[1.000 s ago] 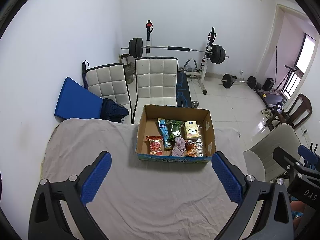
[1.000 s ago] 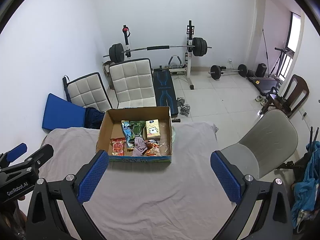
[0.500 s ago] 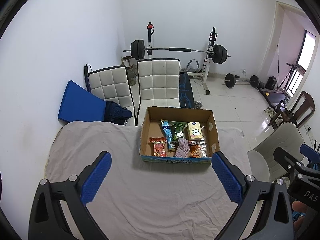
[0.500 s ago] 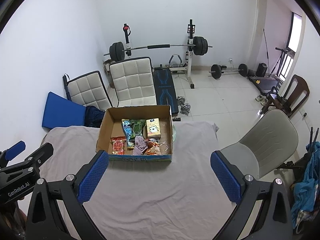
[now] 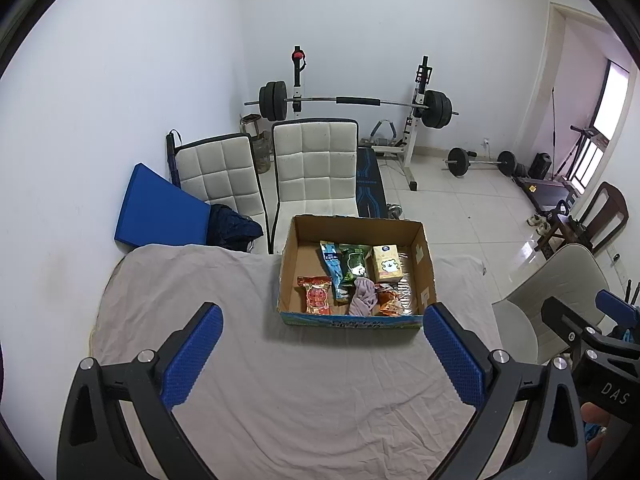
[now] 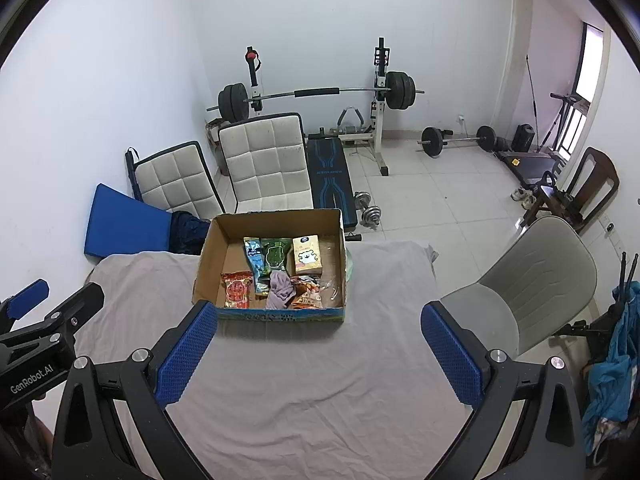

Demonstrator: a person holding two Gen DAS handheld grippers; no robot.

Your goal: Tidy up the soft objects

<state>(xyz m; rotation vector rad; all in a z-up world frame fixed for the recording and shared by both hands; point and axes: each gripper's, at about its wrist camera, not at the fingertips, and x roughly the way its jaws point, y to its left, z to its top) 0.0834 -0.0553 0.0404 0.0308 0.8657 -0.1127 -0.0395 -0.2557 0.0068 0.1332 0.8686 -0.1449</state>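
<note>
An open cardboard box (image 5: 286,270) (image 6: 208,260) stands at the far side of a table under a grey cloth (image 5: 280,380) (image 6: 320,380). Inside lie a red snack bag (image 5: 317,294) (image 6: 237,290), a blue packet (image 5: 331,266), a green packet (image 5: 354,266) (image 6: 275,256), a yellow carton (image 5: 386,263) (image 6: 307,255), a mauve cloth (image 5: 362,300) (image 6: 280,290) and an orange packet (image 5: 388,300). My left gripper (image 5: 322,354) is open and empty, well short of the box. My right gripper (image 6: 316,354) is open and empty, also short of it.
Two white padded chairs (image 5: 316,168) and a blue mat (image 5: 160,210) stand behind the table. A grey chair (image 6: 532,292) stands to the right. A barbell rack (image 6: 316,96), bench and dumbbells fill the floor beyond.
Both grippers have drawn slightly back and up, so the box sits a little lower and farther in view. Both jaws stay open.
</note>
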